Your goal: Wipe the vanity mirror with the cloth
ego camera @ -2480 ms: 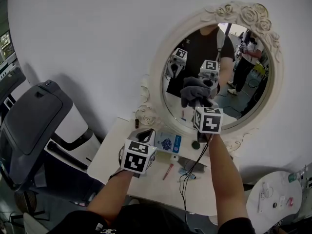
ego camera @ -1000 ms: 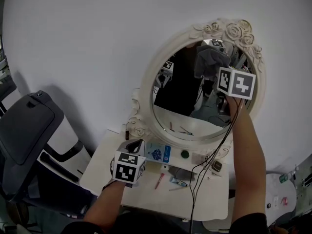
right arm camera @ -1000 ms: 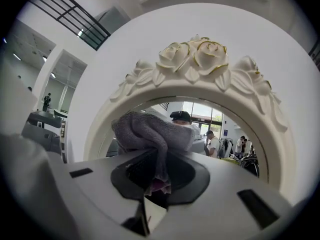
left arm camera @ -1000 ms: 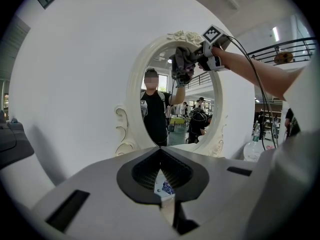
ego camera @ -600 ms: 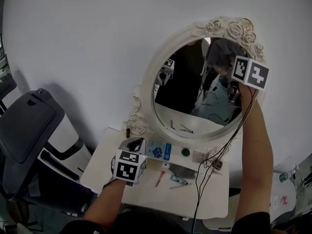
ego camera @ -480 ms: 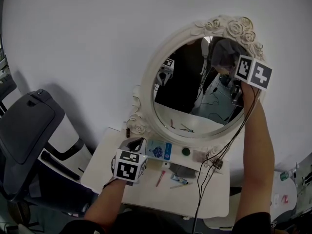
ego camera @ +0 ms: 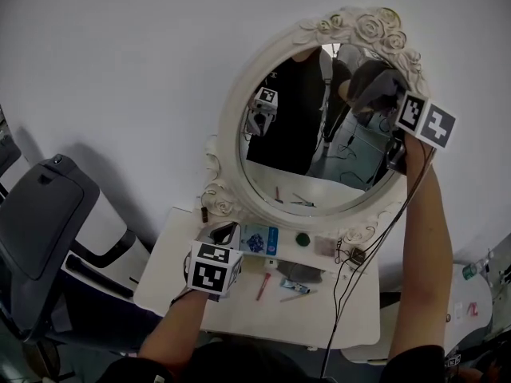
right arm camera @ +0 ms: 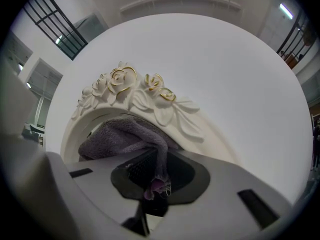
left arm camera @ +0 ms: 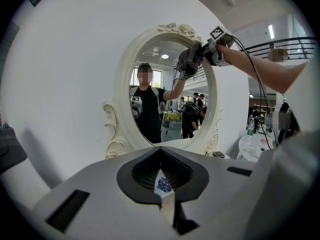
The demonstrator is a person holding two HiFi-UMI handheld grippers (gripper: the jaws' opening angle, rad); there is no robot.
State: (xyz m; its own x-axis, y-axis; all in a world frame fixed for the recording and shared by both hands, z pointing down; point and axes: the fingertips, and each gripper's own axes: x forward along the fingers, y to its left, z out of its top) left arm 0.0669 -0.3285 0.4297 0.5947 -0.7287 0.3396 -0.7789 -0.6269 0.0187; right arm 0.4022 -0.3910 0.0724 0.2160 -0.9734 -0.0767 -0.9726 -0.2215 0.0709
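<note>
The oval vanity mirror [ego camera: 307, 154] in its white rose-carved frame [ego camera: 230, 118] stands against the wall at the back of the table. A grey cloth [ego camera: 382, 84] is pressed on the glass at the upper right, just under the roses. My right gripper [ego camera: 393, 96] is shut on it. In the right gripper view the cloth [right arm camera: 125, 136] bunches between the jaws of that gripper [right arm camera: 156, 186], right below the frame's roses [right arm camera: 150, 99]. My left gripper [ego camera: 222, 234] hovers low over the table, shut and holding nothing. Its own view shows the left gripper [left arm camera: 162, 191], the mirror [left arm camera: 165, 104] and the cloth [left arm camera: 187, 64].
On the white table [ego camera: 184, 282] lie a blue-and-white box [ego camera: 259, 238], a green round item [ego camera: 303, 238], a red pen [ego camera: 261, 286] and a tube. Cables [ego camera: 355, 254] hang from my right arm. A grey chair [ego camera: 40, 214] is at left, a round side table [ego camera: 471, 298] at right.
My right gripper has carried the cloth from the mirror's lower middle up to its top, then right along the upper rim. The left gripper has stayed low over the table.
</note>
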